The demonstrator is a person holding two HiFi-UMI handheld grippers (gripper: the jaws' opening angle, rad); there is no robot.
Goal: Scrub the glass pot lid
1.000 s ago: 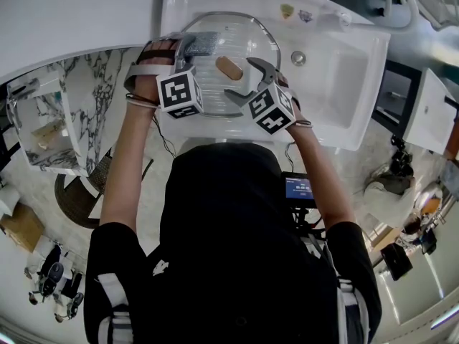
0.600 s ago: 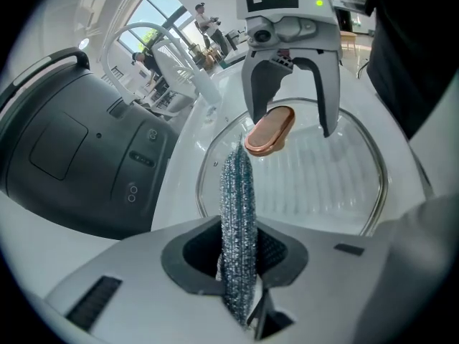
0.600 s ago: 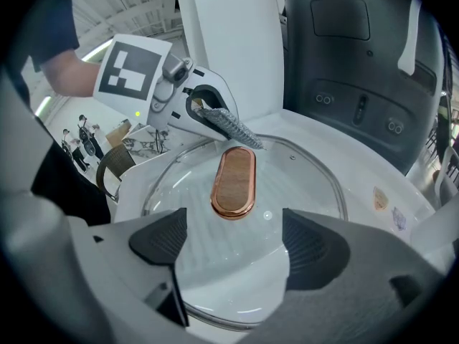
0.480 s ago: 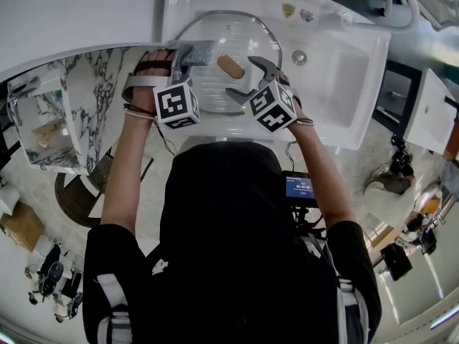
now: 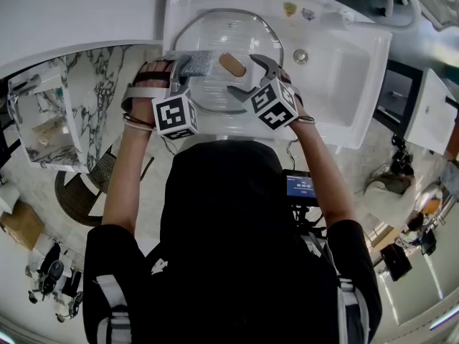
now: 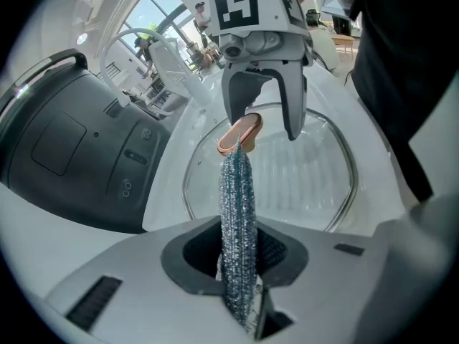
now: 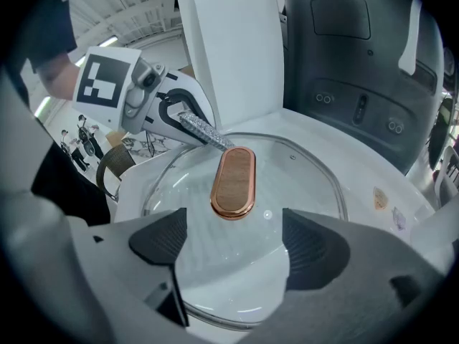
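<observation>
The glass pot lid lies in the white sink, its copper-rimmed wooden handle on top. My left gripper is shut on a silver mesh scrubber, which rests on the lid's left part next to the handle. In the left gripper view the scrubber stands upright between the jaws, its tip at the handle. My right gripper hovers open over the lid's near right side with nothing in it; its view shows the lid and the handle beyond the spread jaws.
A drain sits in the sink to the right of the lid. A marble counter lies to the left. A large dark grey appliance stands behind the sink, with a white upright panel beside it.
My left gripper has drawn the scrubber across the lid toward the near edge. The right gripper has stayed almost still and open.
</observation>
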